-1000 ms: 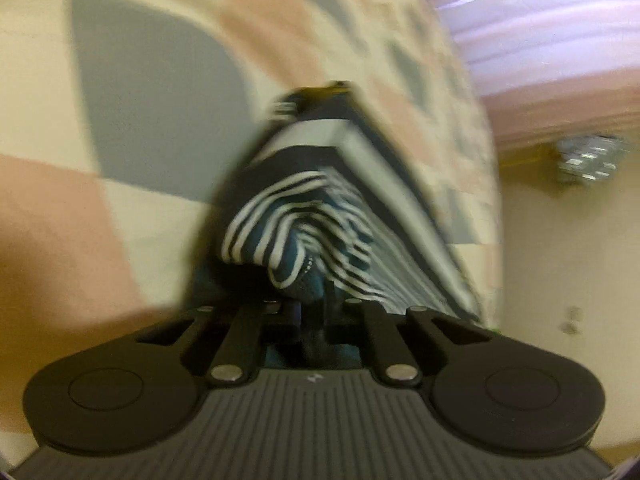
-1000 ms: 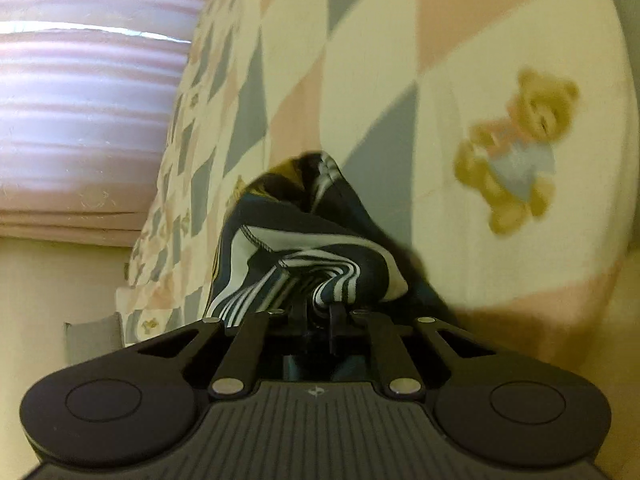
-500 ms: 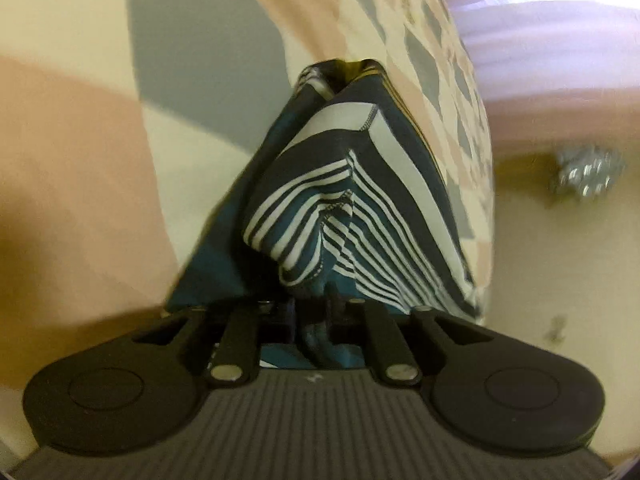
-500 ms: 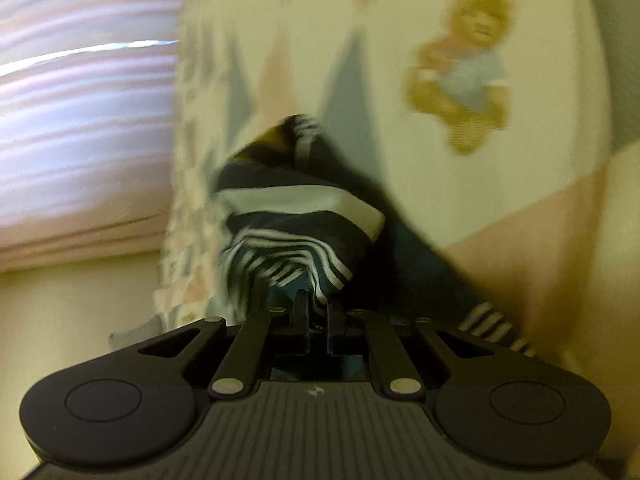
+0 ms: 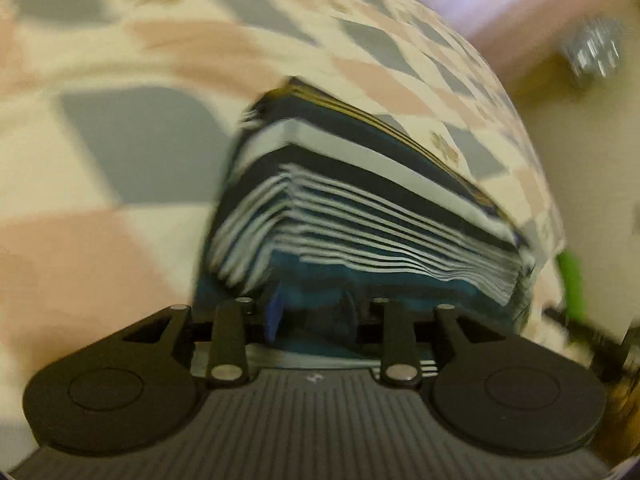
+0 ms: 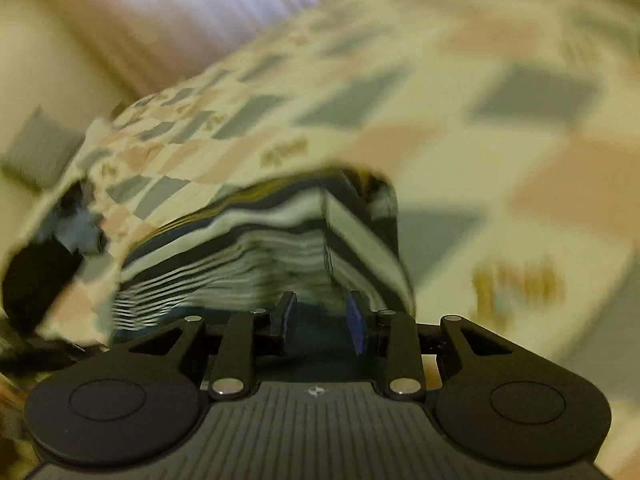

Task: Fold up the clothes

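On the patchwork quilt (image 5: 120, 128), both claws (image 5: 312, 316) (image 6: 322, 320) are opening off the striped garment (image 5: 360, 208); no legible writing.

No legible text, perhaps blur-hidden.

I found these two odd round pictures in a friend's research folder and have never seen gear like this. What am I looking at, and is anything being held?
No robot here: a person holds a two-finger gripper in each hand, each with a wide-angle camera looking along its fingers. One picture is from the left gripper, the other from the right gripper; the black shapes at the bottom are the tools themselves. Both look down at a striped garment, dark blue and white, folded on a bed with a checked quilt. Both pairs of jaws are opening. The right gripper's blue pads stand clearly apart with cloth below them, not pinched. The left view is blurred, but its jaws look apart too.
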Demonstrator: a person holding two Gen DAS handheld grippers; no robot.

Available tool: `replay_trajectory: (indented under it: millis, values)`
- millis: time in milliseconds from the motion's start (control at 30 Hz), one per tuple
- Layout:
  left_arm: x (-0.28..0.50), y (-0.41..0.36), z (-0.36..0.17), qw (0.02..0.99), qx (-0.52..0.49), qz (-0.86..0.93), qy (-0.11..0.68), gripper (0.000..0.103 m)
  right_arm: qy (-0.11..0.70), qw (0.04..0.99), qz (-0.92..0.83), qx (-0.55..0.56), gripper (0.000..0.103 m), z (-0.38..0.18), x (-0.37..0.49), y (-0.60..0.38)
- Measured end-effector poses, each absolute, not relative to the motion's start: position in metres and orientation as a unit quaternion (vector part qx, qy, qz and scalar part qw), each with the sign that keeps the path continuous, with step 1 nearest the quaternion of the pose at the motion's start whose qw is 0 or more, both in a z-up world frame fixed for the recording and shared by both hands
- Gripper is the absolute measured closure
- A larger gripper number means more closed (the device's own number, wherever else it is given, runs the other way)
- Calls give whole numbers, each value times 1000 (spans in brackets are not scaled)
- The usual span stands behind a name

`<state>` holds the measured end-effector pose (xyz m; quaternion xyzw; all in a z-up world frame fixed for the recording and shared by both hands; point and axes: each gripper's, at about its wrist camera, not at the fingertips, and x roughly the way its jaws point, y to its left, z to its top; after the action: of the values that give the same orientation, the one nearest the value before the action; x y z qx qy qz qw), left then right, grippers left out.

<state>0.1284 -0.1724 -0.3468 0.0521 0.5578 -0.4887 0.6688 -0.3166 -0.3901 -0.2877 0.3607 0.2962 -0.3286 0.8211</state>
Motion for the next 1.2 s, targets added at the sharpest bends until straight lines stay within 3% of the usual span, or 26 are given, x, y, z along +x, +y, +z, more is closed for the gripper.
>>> replay_trajectory:
  millis: [133, 200, 267, 333, 467, 600, 767, 833, 900, 1033, 1200]
  values:
    - [100, -213, -370, 658, 204, -510, 515, 79, 389, 795, -316, 343, 79, -341, -279, -405]
    - [87, -204, -354, 658, 247, -536, 468, 78, 396, 801, -312, 322, 79, -337, -282, -396]
    - [67, -178, -340, 660, 313, -551, 403, 76, 397, 808, -312, 303, 74, -318, -291, -384]
    - [41, -148, -330, 651, 396, -561, 323, 73, 403, 820, -307, 266, 63, -299, -310, -359]
    - [-22, -87, -339, 563, 528, -600, 211, 71, 494, 823, -257, 111, 60, -292, -333, -292]
    - [-62, -49, -366, 499, 592, -619, 129, 65, 536, 827, -166, -42, 54, -299, -340, -220]
    - [-74, -47, -404, 488, 650, -581, 35, 62, 551, 803, -131, -184, 54, -336, -344, -185]
    - [-78, -42, -417, 465, 675, -572, -10, 56, 551, 793, -119, -229, 51, -349, -346, -180]
    - [-84, -39, -431, 445, 694, -563, -52, 56, 540, 780, -101, -299, 45, -366, -349, -175]
    - [-87, -47, -429, 462, 689, -558, -34, 60, 511, 766, -85, -380, 54, -381, -345, -167]
    - [-87, -47, -422, 470, 689, -551, -25, 60, 510, 775, -59, -369, 46, -368, -358, -168]
